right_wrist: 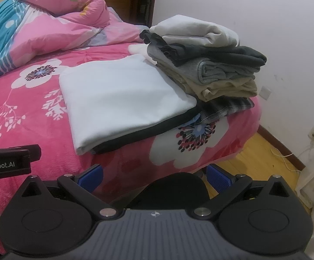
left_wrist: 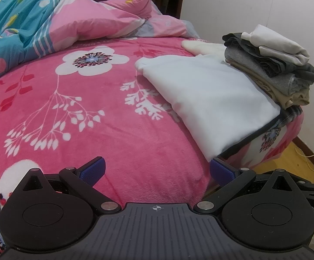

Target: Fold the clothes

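At the far left a rumpled quilt [left_wrist: 48, 15] in blue and pink is heaped against the head of the bed. In front of it spreads the pink blanket [left_wrist: 113, 112] with big white flowers, covering the bed. The left gripper [left_wrist: 157, 171] hovers low over the near edge of that blanket, its blue-padded fingers [left_wrist: 92, 170] spread wide with nothing between them.

Further right lies a folded white garment [left_wrist: 204, 99], flat on the blanket, with a dark garment [right_wrist: 148, 133] showing as a black edge beneath its near side. Behind and to the right, partly resting on the white garment's far corner, stands a stack of folded clothes [right_wrist: 209, 65]: a plaid piece at the bottom, then tan, grey and dark grey layers, and a loosely rolled white piece on top. The stack sits close to the bed's right edge.

The right gripper [right_wrist: 154, 175] hangs just off the bed's near corner, its fingers [right_wrist: 218, 177] also wide apart and empty; the left gripper's black body pokes in at the left edge of its view. Beyond the bed, a wooden floor [right_wrist: 265, 151] meets a white wall [right_wrist: 254, 21], with a small white plastic drawer unit [right_wrist: 311, 184] at the far right.
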A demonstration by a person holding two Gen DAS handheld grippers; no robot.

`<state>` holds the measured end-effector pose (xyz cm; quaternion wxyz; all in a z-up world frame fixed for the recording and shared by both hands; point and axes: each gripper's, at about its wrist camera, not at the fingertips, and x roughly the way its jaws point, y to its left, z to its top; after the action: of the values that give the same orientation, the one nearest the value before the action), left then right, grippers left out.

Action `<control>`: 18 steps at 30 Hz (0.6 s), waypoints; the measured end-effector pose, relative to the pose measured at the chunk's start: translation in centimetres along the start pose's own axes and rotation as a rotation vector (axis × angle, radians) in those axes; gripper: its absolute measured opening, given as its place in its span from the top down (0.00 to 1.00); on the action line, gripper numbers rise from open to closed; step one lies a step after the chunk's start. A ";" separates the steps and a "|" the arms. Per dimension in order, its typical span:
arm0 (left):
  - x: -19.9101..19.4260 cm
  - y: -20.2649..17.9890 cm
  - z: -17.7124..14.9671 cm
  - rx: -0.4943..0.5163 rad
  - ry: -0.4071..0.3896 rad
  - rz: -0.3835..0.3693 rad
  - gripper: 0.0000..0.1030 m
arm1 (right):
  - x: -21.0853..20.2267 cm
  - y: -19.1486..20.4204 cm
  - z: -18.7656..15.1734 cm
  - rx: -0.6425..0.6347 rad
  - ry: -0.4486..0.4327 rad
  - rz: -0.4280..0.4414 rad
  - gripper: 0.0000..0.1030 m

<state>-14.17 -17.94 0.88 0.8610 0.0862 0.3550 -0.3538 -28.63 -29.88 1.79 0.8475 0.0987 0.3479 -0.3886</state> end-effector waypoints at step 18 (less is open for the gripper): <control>-0.2 -0.1 -0.2 0.001 -0.002 0.004 0.00 | -0.1 0.1 -0.2 -0.001 0.004 -0.002 0.00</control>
<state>-14.41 -17.81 0.92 0.8618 0.0872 0.3540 -0.3526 -28.69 -29.68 1.70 0.8464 0.0987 0.3497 -0.3893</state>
